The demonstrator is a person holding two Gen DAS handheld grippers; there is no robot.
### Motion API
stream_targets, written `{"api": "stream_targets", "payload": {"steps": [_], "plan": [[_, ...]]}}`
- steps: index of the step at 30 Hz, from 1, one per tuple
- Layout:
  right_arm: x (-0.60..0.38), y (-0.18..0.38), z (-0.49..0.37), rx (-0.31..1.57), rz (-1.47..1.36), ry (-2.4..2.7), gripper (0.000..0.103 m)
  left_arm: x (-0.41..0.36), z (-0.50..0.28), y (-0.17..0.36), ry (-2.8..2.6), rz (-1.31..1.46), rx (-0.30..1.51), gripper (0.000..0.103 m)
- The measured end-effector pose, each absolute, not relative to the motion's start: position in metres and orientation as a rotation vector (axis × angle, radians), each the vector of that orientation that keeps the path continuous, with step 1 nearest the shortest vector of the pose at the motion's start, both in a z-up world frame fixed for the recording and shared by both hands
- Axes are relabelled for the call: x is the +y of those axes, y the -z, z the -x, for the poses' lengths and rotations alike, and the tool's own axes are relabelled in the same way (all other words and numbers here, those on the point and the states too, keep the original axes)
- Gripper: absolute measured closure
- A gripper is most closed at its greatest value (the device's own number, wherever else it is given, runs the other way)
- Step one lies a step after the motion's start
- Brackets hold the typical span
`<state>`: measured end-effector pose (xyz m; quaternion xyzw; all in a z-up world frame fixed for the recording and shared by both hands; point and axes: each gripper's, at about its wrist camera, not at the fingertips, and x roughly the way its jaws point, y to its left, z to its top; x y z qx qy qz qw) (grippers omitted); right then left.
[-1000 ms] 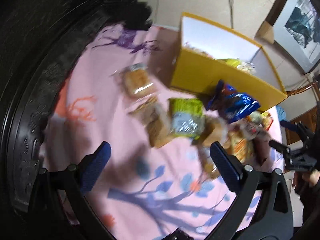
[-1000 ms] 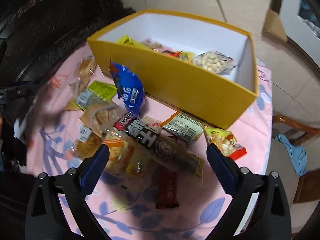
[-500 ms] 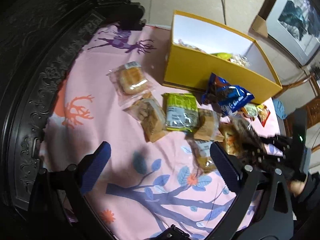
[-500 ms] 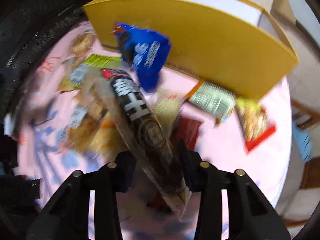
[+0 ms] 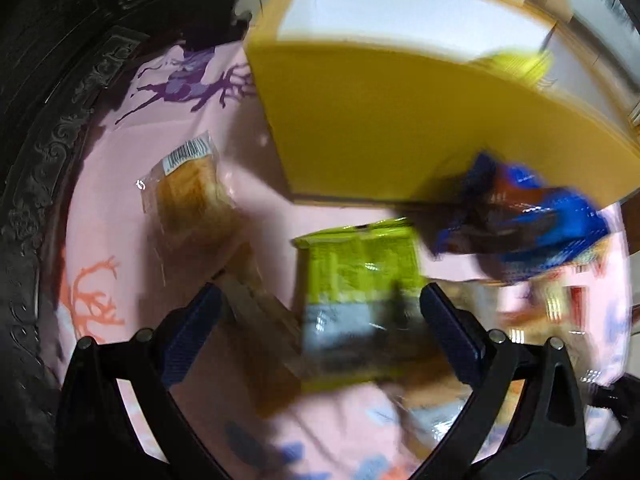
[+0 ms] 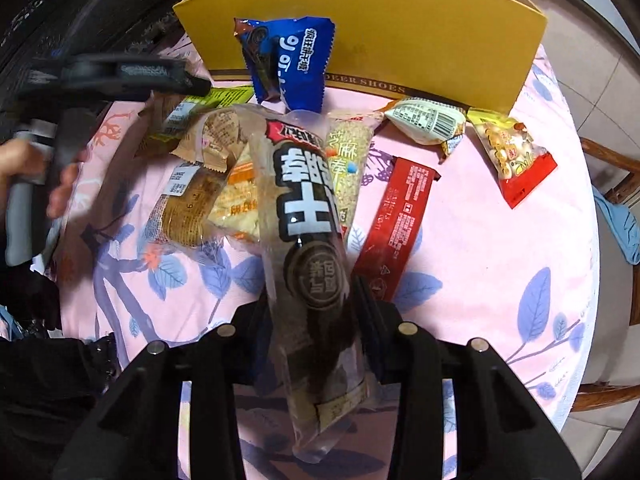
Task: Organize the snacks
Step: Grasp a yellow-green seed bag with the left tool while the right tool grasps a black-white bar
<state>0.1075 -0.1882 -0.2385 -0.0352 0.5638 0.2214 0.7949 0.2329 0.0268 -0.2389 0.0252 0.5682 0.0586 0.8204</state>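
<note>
While angled steeply down, right gripper (image 6: 312, 304) pinches clear-wrapped snack (image 6: 308, 216).

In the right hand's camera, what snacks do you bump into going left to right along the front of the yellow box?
Blue packet → white packet → yellow-and-red nut packet. The blue one leans on the yellow box; the other two lie on the cloth in front of it.

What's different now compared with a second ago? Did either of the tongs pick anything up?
The right tongs closed on the long clear snack pack, which lay loose before. The left tongs, open throughout, dropped closer over the green packet. The yellow box and blue bag stayed put.
</note>
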Motion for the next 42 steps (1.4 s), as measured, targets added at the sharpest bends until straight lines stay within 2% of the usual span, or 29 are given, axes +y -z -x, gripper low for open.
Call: {"api": "stream_targets", "payload": {"steps": [4, 8, 15, 21, 27, 28, 29, 31, 32, 35, 42], "plan": [[-0.194, 0.236, -0.108, 1.212, 0.057, -0.475, 0.063, 0.017, -0.238, 0.248, -0.136, -0.127, 1.198, 0.002], [-0.191, 0.234, -0.111, 1.217, 0.070, -0.479, 0.058, -0.015, -0.238, 0.249, -0.069, -0.191, 1.193, 0.003], [-0.188, 0.232, -0.113, 1.231, 0.078, -0.484, 0.053, 0.010, -0.244, 0.266, -0.067, -0.080, 1.244, 0.002], [-0.176, 0.233, -0.114, 1.219, 0.091, -0.485, 0.037, 0.031, -0.236, 0.270, -0.096, 0.002, 1.236, 0.002], [-0.167, 0.235, -0.125, 1.202, 0.142, -0.395, 0.037, 0.023, -0.237, 0.270, -0.126, 0.013, 1.237, 0.003], [-0.168, 0.234, -0.124, 1.202, 0.153, -0.395, 0.043, 0.022, -0.233, 0.267, -0.120, 0.009, 1.228, 0.009], [-0.167, 0.234, -0.122, 1.218, 0.157, -0.407, 0.056, 0.020, -0.229, 0.265, -0.109, 0.004, 1.222, 0.020], [-0.166, 0.236, -0.117, 1.244, 0.163, -0.412, 0.061, 0.013, -0.219, 0.260, -0.068, -0.006, 1.220, 0.030], [-0.166, 0.236, -0.112, 1.252, 0.152, -0.416, 0.065, 0.011, -0.214, 0.259, -0.058, -0.001, 1.223, 0.032], [-0.175, 0.229, -0.106, 1.233, 0.103, -0.415, 0.071, 0.010, -0.187, 0.257, -0.007, 0.008, 1.230, 0.035], [-0.180, 0.203, -0.101, 1.156, 0.061, -0.422, 0.072, 0.030, -0.127, 0.241, 0.046, 0.106, 1.237, 0.037]]}}
